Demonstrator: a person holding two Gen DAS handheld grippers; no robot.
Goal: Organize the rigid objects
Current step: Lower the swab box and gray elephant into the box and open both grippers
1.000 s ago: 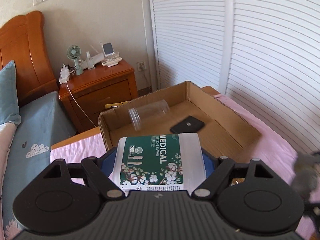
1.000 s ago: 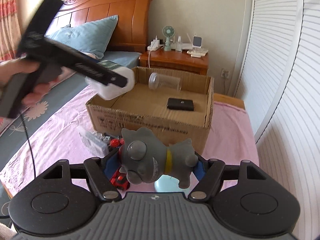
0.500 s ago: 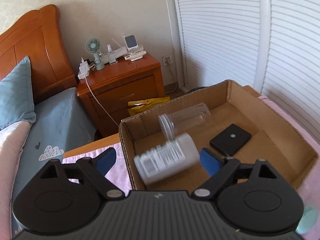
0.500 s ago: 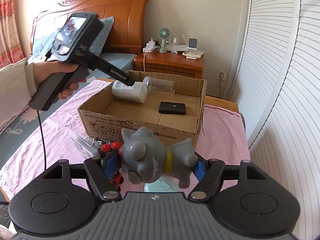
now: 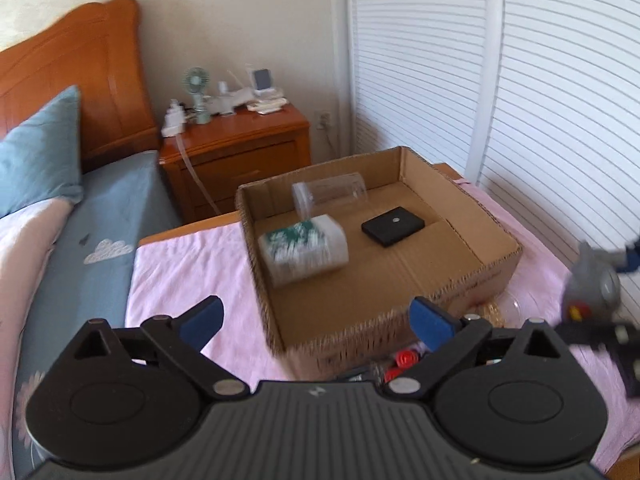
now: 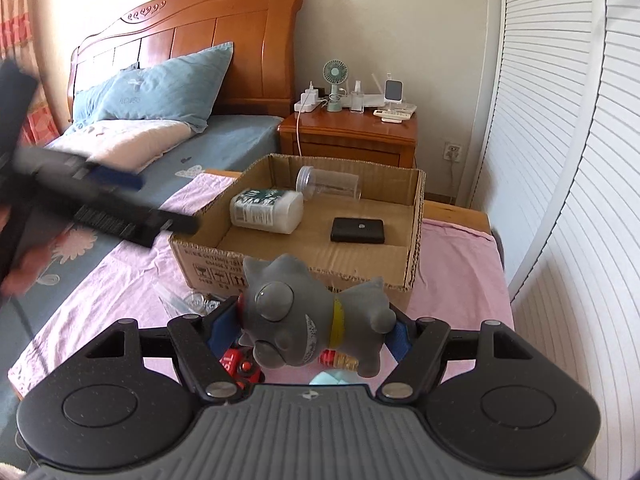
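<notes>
Left gripper [image 5: 316, 320] jaws just been opening, now spread wide, nothing between; cotton swab tub [image 5: 303, 253] lies blurred ahead in cardboard box [image 5: 476, 280]; right gripper [image 6: 310, 330] pinching grey toy dog [image 6: 312, 320], red toys beneath half hidden.

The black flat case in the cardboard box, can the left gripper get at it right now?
Probably yes. The left gripper is open and empty, the cardboard box has no lid, and the black flat case lies bare, apart from the cotton swab tub and clear jar.
</notes>
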